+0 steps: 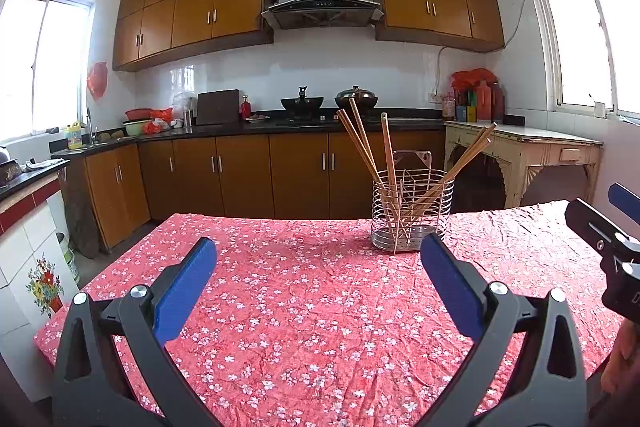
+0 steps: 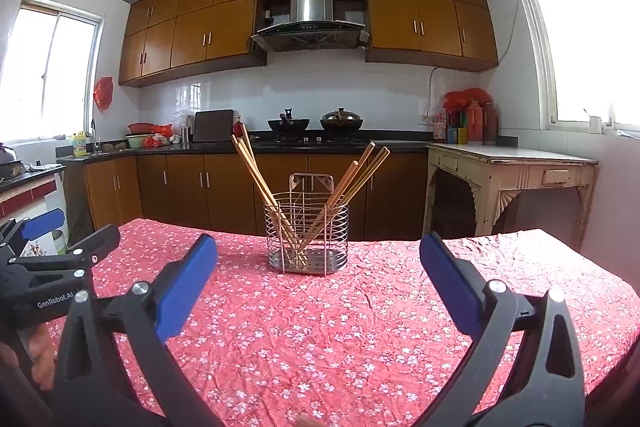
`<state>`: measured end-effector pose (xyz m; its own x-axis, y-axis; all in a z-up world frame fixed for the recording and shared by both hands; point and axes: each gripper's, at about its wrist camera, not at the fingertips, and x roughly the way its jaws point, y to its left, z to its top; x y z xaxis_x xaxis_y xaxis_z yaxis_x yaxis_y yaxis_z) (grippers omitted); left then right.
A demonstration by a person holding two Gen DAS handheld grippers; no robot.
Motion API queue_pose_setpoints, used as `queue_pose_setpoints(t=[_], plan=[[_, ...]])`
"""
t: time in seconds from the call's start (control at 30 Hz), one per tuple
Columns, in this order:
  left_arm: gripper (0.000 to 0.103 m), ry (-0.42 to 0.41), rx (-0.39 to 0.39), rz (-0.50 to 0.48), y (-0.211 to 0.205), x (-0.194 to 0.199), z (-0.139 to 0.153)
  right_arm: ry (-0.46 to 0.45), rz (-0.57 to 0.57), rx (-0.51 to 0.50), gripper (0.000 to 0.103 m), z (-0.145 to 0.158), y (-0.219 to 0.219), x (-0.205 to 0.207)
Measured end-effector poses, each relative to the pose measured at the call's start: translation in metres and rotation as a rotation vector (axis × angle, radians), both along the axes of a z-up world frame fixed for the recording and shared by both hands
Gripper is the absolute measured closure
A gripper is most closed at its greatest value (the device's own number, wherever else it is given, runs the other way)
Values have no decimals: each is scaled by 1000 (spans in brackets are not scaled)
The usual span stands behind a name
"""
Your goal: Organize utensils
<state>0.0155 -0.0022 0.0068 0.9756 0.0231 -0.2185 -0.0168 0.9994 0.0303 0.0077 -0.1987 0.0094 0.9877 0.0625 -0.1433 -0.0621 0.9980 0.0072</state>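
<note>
The left tool [image 1: 318,277] hangs low over the near part of the tabletop [image 1: 304,327] with its blue pads [image 1: 186,291] spread wide and nothing between them. The right tool [image 2: 318,277] is held the same way, wide open and empty, just beside the left one; each shows at the edge of the other's view, with a bit of the person's hand [image 2: 40,355] behind it. Past both of them, toward the far edge of the tabletop and a little to the right of its middle, stands a wire utensil holder [image 2: 306,237] with a solid metal base. A handful of wooden chopsticks [image 2: 256,179] stand in it, some leaning left, some leaning right, their tops fanned well apart. The cloth under it is red with small white flowers, and creased. Beyond the far edge runs a dark kitchen counter [image 2: 200,147] with two woks [image 2: 288,124] on the stove and brown cabinets above and below.
</note>
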Motion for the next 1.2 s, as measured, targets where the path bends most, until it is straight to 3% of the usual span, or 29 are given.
queue_pose_setpoints(t=[1.2], plan=[[2,-6,0,-21,-7,-2,0,8,7,23,4,-3,-3,0]])
